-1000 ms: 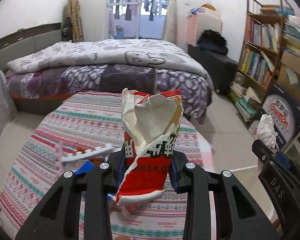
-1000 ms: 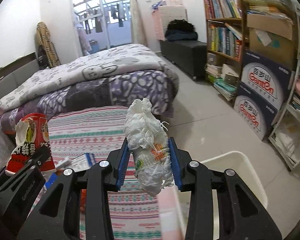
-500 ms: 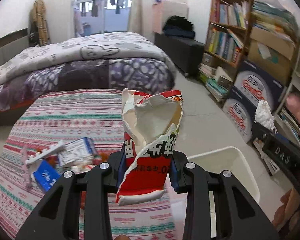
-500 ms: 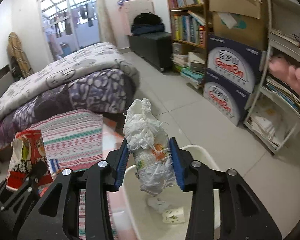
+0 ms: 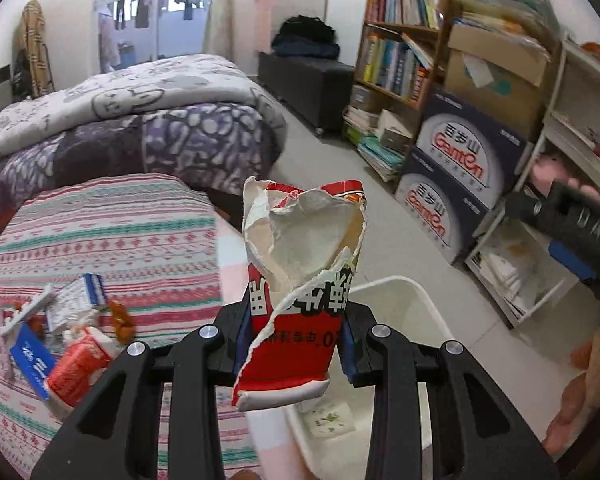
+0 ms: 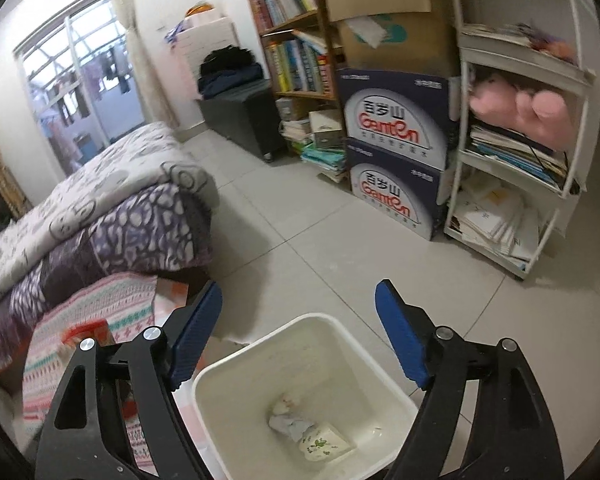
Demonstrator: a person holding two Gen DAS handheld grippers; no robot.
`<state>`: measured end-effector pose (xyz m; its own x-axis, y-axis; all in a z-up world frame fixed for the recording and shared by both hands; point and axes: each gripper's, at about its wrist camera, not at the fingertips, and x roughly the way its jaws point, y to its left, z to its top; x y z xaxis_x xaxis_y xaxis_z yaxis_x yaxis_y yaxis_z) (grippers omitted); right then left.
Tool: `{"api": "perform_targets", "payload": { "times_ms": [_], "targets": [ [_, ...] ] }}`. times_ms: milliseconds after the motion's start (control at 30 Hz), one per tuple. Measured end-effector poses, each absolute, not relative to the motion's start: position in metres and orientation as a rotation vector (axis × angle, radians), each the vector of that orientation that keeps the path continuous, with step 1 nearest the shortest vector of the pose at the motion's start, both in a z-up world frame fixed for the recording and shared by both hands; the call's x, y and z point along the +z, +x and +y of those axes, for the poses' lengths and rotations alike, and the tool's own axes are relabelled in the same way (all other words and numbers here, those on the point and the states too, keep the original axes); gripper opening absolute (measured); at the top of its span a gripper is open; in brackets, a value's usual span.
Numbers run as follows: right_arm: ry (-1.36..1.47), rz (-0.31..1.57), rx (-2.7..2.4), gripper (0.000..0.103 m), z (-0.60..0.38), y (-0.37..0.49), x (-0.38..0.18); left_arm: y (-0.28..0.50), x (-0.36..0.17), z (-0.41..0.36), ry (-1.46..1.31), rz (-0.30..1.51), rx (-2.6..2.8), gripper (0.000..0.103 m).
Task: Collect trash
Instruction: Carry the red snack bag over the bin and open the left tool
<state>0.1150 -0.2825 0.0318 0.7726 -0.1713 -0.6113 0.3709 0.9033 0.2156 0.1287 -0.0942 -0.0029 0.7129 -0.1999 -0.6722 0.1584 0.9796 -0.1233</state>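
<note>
My left gripper (image 5: pixel 296 344) is shut on a torn red and white paper cup (image 5: pixel 300 280), held upright above the table's right edge, beside the white bin (image 5: pixel 412 300). My right gripper (image 6: pixel 300 336) is open and empty, directly above the white bin (image 6: pixel 340 328). The crumpled white plastic bag (image 6: pixel 290 424) lies at the bin's bottom with a printed wrapper (image 6: pixel 326 444). More trash lies on the table's left: a red carton (image 5: pixel 76 372), a blue and white packet (image 5: pixel 32 356) and a white packet (image 5: pixel 74 300).
The table wears a striped patterned cloth (image 5: pixel 112 248). A bed (image 5: pixel 120 120) stands behind it. Bookshelves (image 5: pixel 400 52), stacked water boxes (image 6: pixel 392 148) and a white shelf rack (image 6: pixel 520 140) line the right wall. The bin stands on the tiled floor (image 6: pixel 300 240).
My right gripper swung right over the bin, opened, and the plastic bag dropped into it. My left gripper moved right toward the bin, still holding the cup.
</note>
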Motion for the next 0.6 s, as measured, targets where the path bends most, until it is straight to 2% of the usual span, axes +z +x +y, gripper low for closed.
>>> {"api": "perform_targets", "payload": {
  "times_ms": [433, 500, 533, 567, 600],
  "targets": [
    [0.416, 0.619, -0.364, 0.084, -0.322, 0.109, 0.031, 0.135, -0.028, -0.139, -0.041, 0.833, -0.32, 0.038],
    [0.415, 0.613, -0.372, 0.085, -0.324, 0.108, 0.031, 0.137, -0.031, -0.144, -0.045, 0.842, -0.346, 0.043],
    [0.414, 0.61, -0.375, 0.086, -0.325, 0.107, 0.031, 0.137, -0.032, -0.147, -0.041, 0.843, -0.35, 0.056],
    [0.415, 0.607, -0.377, 0.086, -0.325, 0.107, 0.032, 0.135, -0.032, -0.148, -0.041, 0.841, -0.357, 0.064],
    [0.417, 0.605, -0.379, 0.086, -0.325, 0.106, 0.032, 0.135, -0.032, -0.148, -0.039, 0.838, -0.363, 0.065]
  ]
}}
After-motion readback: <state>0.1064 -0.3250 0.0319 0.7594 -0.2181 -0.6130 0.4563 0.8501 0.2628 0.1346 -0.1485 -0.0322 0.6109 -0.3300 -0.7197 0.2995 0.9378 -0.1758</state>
